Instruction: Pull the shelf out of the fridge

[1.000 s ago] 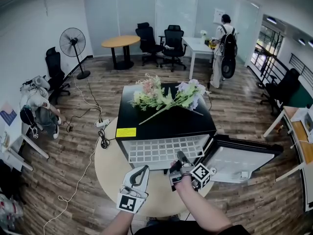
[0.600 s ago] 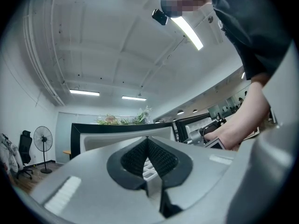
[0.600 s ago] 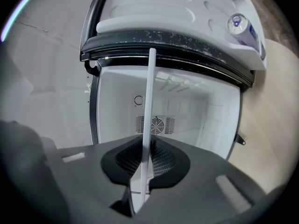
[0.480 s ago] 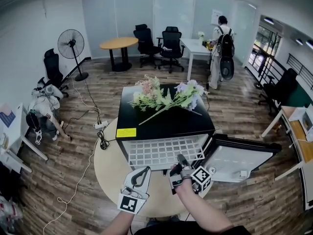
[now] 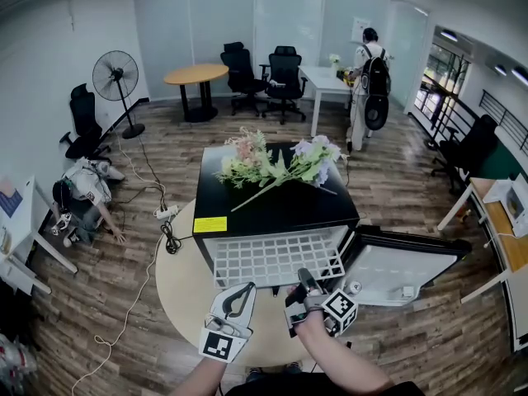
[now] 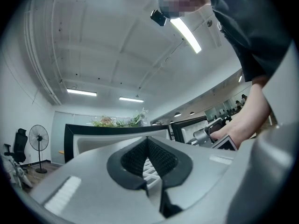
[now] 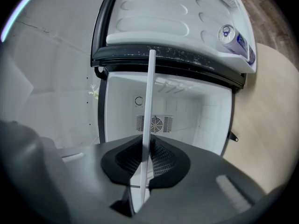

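A black mini fridge (image 5: 276, 209) stands on a round table with its door (image 5: 404, 266) swung open to the right. The white wire shelf (image 5: 276, 258) sticks well out of the front, lying flat. My right gripper (image 5: 304, 282) is shut on the shelf's front edge. In the right gripper view the shelf (image 7: 150, 97) runs edge-on as a thin white strip between the pads (image 7: 163, 158) of my right gripper (image 7: 148, 149), with the white fridge interior (image 7: 191, 118) behind. My left gripper (image 5: 235, 297) hovers just left of it, shut and holding nothing.
Artificial flowers (image 5: 276, 163) lie on the fridge top. A drink can (image 7: 227, 33) sits in the door rack. The round table (image 5: 186, 279) has cables (image 5: 169, 225) beside it on the floor. One person (image 5: 82, 190) crouches at left; another person (image 5: 365, 81) stands at the back.
The shelf has slid a little further out of the fridge toward me, with my right gripper still clamped on it. The left gripper has barely moved. The crouching person shifted.
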A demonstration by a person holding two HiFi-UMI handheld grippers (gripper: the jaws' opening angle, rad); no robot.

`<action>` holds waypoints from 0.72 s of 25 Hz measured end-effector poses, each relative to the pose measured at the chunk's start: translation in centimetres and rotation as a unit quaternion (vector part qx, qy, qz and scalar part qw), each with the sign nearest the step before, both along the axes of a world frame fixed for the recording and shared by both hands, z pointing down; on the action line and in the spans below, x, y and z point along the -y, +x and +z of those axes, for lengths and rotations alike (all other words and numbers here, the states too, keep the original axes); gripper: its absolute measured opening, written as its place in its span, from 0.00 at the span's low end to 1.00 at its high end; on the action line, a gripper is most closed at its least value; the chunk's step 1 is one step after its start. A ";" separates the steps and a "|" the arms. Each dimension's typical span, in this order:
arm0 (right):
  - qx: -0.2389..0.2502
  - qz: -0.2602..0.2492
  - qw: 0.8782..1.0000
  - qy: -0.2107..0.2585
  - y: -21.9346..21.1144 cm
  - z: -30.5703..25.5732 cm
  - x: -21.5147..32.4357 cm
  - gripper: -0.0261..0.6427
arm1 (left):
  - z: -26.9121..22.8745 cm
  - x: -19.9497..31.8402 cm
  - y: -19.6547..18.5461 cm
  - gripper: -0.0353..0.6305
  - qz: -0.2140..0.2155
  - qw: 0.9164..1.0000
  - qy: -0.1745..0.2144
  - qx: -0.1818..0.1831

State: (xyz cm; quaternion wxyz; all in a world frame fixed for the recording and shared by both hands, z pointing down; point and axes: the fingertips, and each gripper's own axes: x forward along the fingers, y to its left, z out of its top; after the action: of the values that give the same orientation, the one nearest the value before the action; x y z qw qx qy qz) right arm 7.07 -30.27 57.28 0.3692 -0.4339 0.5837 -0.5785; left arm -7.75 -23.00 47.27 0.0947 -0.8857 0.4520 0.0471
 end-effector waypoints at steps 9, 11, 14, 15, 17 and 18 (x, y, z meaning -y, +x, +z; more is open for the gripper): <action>-0.018 -0.011 1.000 -0.009 0.3 -0.2 -2.8 0.09 | 0.8 -1.1 0.5 0.05 0.008 1.000 -0.013 0.000; -0.020 -0.014 1.000 -0.010 0.3 -0.2 -3.4 0.09 | 0.8 -1.0 0.2 0.05 0.005 1.000 -0.012 0.003; -0.049 -0.019 0.999 0.004 0.6 -0.8 -4.2 0.09 | 0.6 -0.9 0.0 0.05 0.003 1.000 -0.011 0.002; -0.077 -0.022 0.997 0.010 0.9 -1.2 -4.6 0.09 | 0.5 -1.1 0.0 0.05 0.004 1.000 -0.011 0.001; -0.139 -0.029 0.989 0.036 1.4 -2.2 -5.1 0.09 | 0.5 -1.3 0.0 0.05 0.007 1.000 -0.013 -0.001; -0.167 -0.034 0.984 0.055 1.6 -2.8 -5.3 0.09 | 0.6 -1.3 -0.1 0.05 0.007 1.000 -0.016 -0.001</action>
State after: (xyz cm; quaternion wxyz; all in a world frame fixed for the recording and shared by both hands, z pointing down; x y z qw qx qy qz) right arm 8.68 -25.01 54.53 0.2700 -0.4832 0.6827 -0.4770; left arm -7.80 -21.74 47.90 0.0799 -0.8902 0.4465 0.0419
